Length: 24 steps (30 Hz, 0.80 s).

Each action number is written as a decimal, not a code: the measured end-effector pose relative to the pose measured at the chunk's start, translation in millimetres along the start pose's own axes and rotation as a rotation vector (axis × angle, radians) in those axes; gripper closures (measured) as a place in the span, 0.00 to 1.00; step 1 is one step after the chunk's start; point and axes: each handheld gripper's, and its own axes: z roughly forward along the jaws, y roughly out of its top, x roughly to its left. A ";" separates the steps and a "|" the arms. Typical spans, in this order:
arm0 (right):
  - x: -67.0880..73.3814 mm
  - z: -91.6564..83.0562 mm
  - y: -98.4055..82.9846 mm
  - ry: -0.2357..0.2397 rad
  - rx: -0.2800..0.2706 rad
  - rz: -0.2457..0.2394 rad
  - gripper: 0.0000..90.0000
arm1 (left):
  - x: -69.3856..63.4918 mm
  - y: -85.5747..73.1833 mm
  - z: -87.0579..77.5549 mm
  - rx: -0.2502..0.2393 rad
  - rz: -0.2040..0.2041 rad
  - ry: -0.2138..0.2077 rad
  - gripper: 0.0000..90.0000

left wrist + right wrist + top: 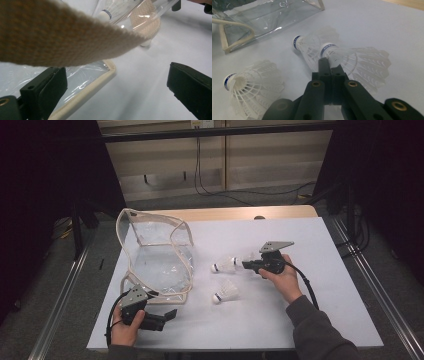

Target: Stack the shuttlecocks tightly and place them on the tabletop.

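A clear plastic bag (155,260) with cream woven trim lies open at the table's left. My left gripper (167,316) is at the bag's near edge. Its jaws stand wide open (117,82), with the bag's cream rim (100,82) lying between them and a strap (62,37) crossing close overhead. My right gripper (246,265) is at mid-table, shut (329,63) on a white shuttlecock (362,62) just behind its blue-banded cork. A second shuttlecock (222,266) (308,46) lies right beside it. A third (225,292) (252,87) rests nearer the person.
The white table sheet (325,285) has free room to the right and in front of the shuttlecocks. A wooden strip (240,213) runs along its far edge. Metal rails (370,285) flank both sides, and cables (240,195) lie on the floor beyond.
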 end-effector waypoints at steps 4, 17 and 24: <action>-0.5 0.7 -0.2 -0.003 0.000 0.000 1.00 | 0.1 0.1 0.1 -0.001 0.000 0.000 0.03; 1.0 4.1 0.1 0.008 0.006 -0.001 1.00 | 0.0 -0.1 0.0 0.000 0.000 0.000 0.03; 2.4 6.1 -0.6 0.014 0.012 -0.005 1.00 | 0.0 -0.1 0.0 0.000 0.001 -0.001 0.03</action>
